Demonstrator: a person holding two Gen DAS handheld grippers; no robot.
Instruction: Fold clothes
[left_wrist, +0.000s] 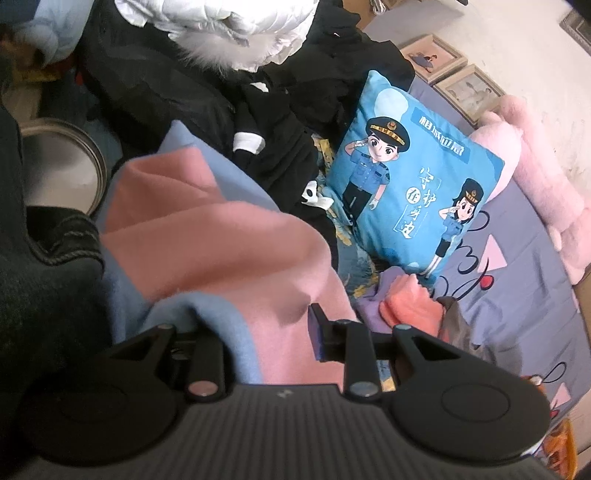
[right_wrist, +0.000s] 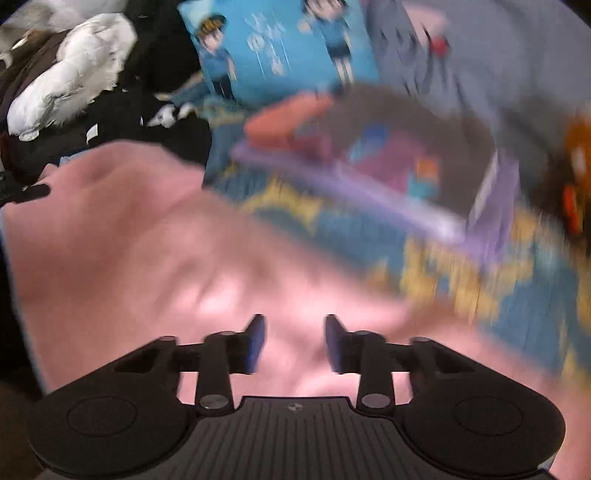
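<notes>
Garment: I saw the pink garment (left_wrist: 207, 240) lying heaped on the bed (left_wrist: 517, 295), soft fleece, pink face with a pale blue reverse (left_wrist: 207, 325) turned up along the near fold.
Left gripper: my left gripper (left_wrist: 258, 328) was clenched on that folded edge; cloth filled the gap and hid one pad, the other pad (left_wrist: 317, 332) pressed against the pink.
Right gripper: my right gripper (right_wrist: 295, 341) hung directly over the pink cloth with its jaws apart and nothing pinched between them. That view was motion-blurred.
Key relation: the garment lay straight below and ahead of the right gripper, spreading away toward the left gripper's side. I judged the right hand the free one for the next pinch. The garment's long axis I could not tell.
Surroundings: blue cushion (left_wrist: 413, 177), smooth printed fabric, square, propped upright behind the garment; black clothes (left_wrist: 258, 110) and a quilted white jacket (left_wrist: 229, 26) piled beyond; a folded stack topped with orange cloth (left_wrist: 406, 302) just beside the garment.
Progress: judged early, fold not yet laid flat.
Risk: thick fleece may slip from a shallow pinch.
</notes>
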